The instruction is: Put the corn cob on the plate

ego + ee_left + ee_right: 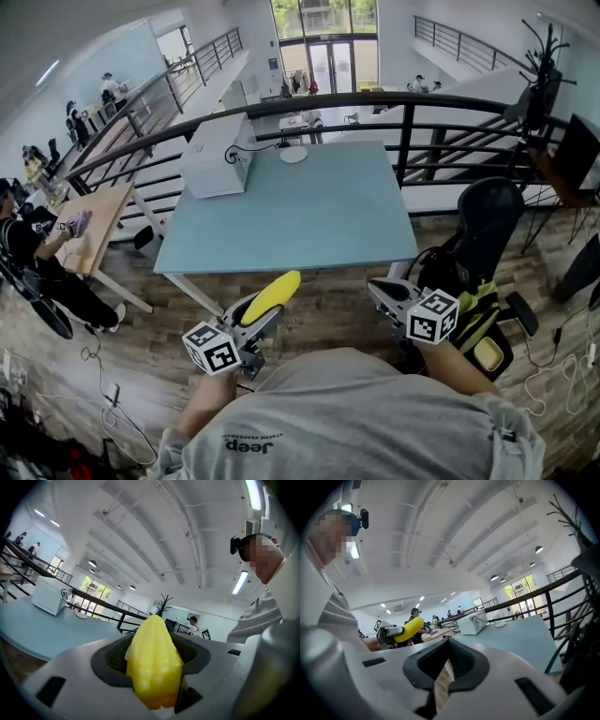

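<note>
Looking down, the head view showed the left gripper (251,323) pinching the yellow corn cob (272,296) just short of the pale blue table (309,211), over the wood floor (328,305). The right gripper (382,291) was level beside it. A white plate (293,155) and a white box (217,155) sat at the table's far edge, by a black railing (403,141). The grey shirt (347,422) read "Jeep".

Left gripper view: jaws clamped on the cob's sides, tip forward. Ribbed white ceiling and strip lights appeared only in the two gripper views.

Right gripper view: jaws pressed together, nothing between. The cob was well apart from the plate.
</note>
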Available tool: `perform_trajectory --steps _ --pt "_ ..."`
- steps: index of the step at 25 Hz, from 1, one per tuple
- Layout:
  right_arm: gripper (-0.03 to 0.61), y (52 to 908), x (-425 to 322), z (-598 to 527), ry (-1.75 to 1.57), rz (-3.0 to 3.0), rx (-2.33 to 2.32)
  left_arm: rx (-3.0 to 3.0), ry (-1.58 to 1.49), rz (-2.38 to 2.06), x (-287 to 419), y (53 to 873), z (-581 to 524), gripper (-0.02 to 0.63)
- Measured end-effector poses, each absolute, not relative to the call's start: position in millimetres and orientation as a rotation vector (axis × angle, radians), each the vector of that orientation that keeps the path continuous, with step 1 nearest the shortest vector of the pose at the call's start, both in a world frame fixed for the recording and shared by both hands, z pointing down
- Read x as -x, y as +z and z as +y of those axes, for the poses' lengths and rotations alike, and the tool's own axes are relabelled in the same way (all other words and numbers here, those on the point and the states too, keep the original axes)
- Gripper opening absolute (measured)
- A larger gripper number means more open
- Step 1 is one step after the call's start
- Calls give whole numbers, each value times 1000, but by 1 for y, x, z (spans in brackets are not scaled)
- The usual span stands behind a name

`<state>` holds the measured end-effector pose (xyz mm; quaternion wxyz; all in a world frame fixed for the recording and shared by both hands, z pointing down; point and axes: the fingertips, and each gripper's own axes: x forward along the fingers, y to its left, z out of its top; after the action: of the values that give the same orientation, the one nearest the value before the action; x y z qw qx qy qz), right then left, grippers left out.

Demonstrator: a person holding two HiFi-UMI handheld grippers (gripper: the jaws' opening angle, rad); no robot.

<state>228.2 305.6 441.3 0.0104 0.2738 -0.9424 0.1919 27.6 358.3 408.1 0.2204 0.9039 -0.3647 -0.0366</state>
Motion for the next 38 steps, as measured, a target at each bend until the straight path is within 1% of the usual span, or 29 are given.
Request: perform_trajectory --steps 6,13,28,38 --pt "17 443 -218 296 595 -2934 -873 -2507 -108 -978 -17 413 345 252" --pt "17 438 -184 269 570 -2897 -957 -2523 -130 -872 17 419 305 252" --pt "17 410 -41 185 509 -2859 -1032 -2558 -156 -791 164 404 209 252" --pt "17 404 13 150 485 -2849 -1032 -2538 -188 -807 223 410 183 252"
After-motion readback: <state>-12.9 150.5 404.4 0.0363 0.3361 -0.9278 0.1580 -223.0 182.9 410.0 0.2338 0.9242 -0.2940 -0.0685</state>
